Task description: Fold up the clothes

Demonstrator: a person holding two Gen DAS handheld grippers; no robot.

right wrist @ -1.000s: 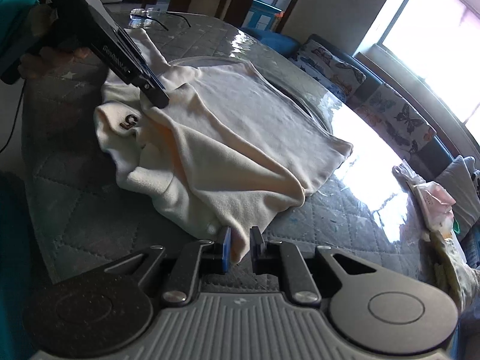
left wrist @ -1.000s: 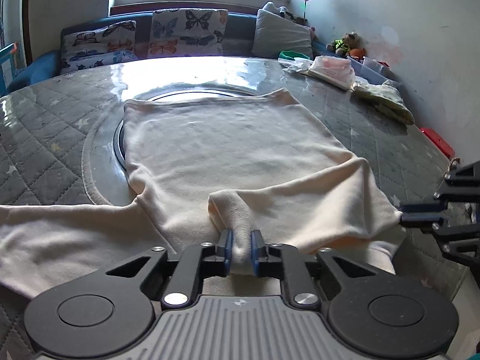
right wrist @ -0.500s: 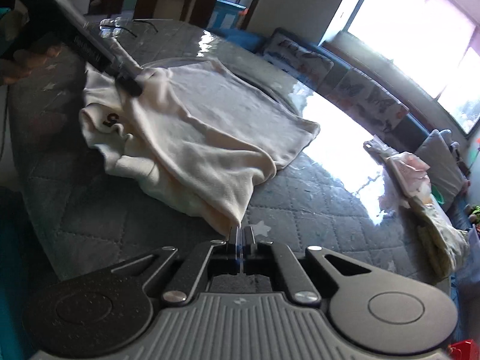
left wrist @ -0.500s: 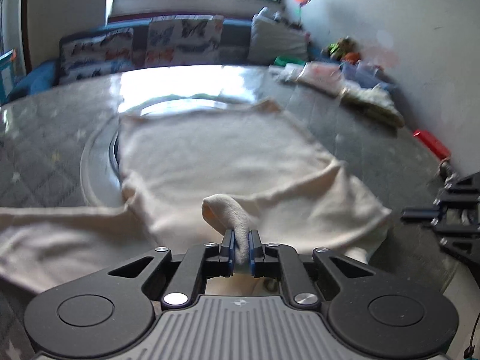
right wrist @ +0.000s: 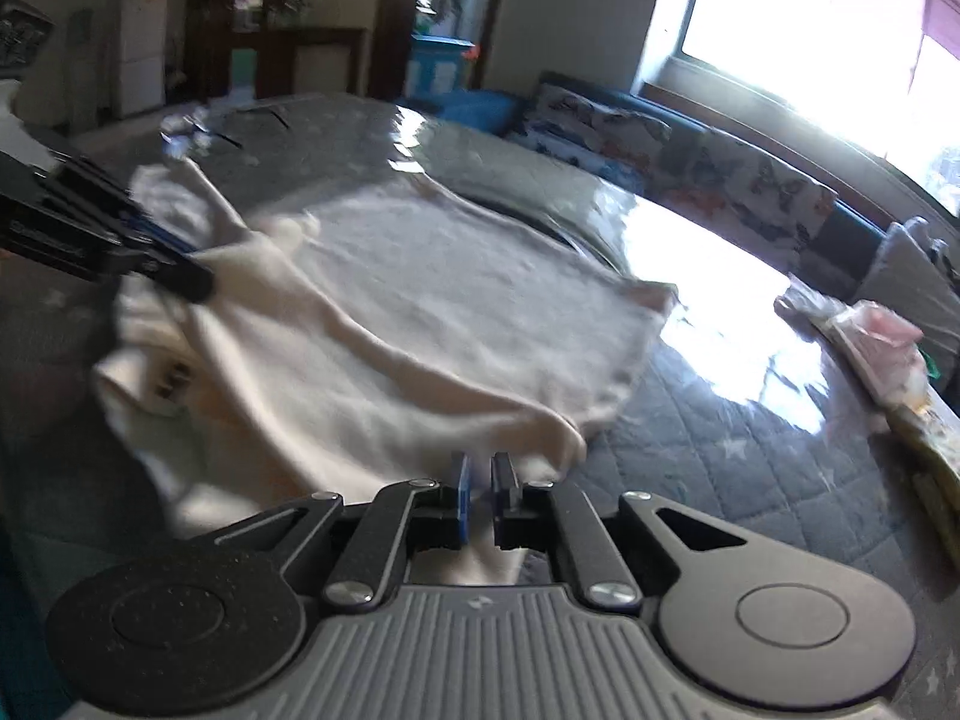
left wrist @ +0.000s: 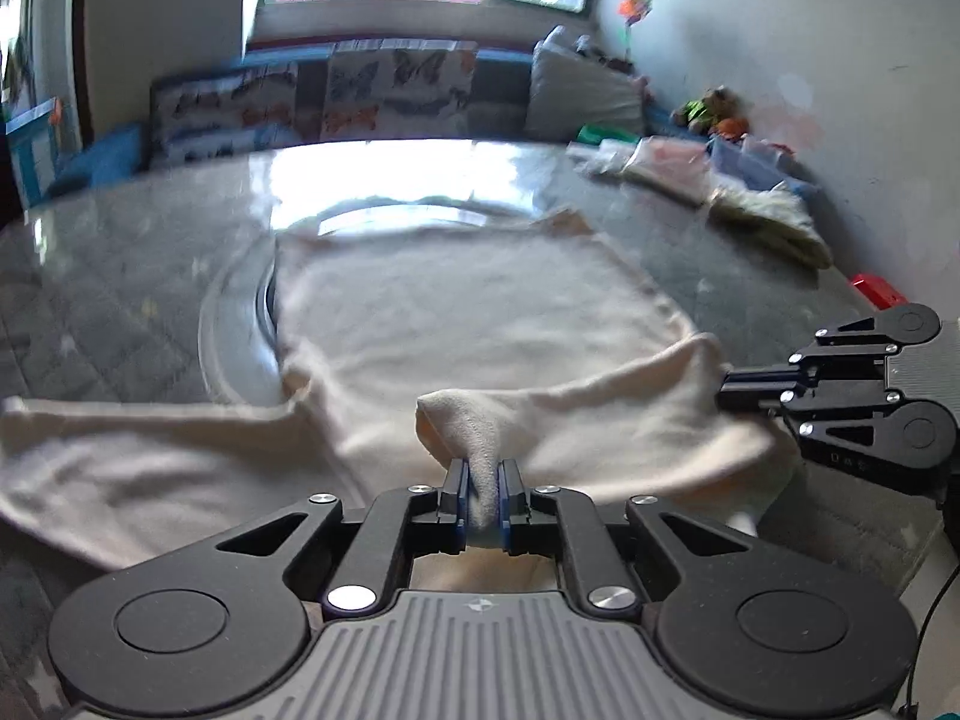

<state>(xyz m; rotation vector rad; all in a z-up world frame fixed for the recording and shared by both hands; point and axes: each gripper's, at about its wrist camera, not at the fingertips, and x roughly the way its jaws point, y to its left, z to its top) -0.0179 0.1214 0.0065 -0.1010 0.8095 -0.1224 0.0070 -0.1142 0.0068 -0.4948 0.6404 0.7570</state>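
A cream long-sleeved sweater (left wrist: pixel 456 324) lies spread on the grey quilted table (left wrist: pixel 120 312); it also shows in the right wrist view (right wrist: pixel 432 324). My left gripper (left wrist: pixel 480 495) is shut on a raised fold of its near edge. My right gripper (right wrist: pixel 478 495) is shut on the sweater's right edge, lifted a little off the table. The right gripper shows at the right of the left wrist view (left wrist: pixel 729 390), and the left gripper at the left of the right wrist view (right wrist: pixel 198 285). One sleeve (left wrist: pixel 138 450) lies stretched out to the left.
Folded clothes (left wrist: pixel 762 216) are stacked at the table's far right edge, also in the right wrist view (right wrist: pixel 876 354). A round glass turntable (left wrist: pixel 240 324) lies under the sweater. A cushioned bench (left wrist: pixel 336 96) runs under the window. A red box (left wrist: pixel 876 291) sits by the wall.
Both grippers have lifted the sweater's near edge and carried it forward over the body. The right gripper has risen and come closer to the left.
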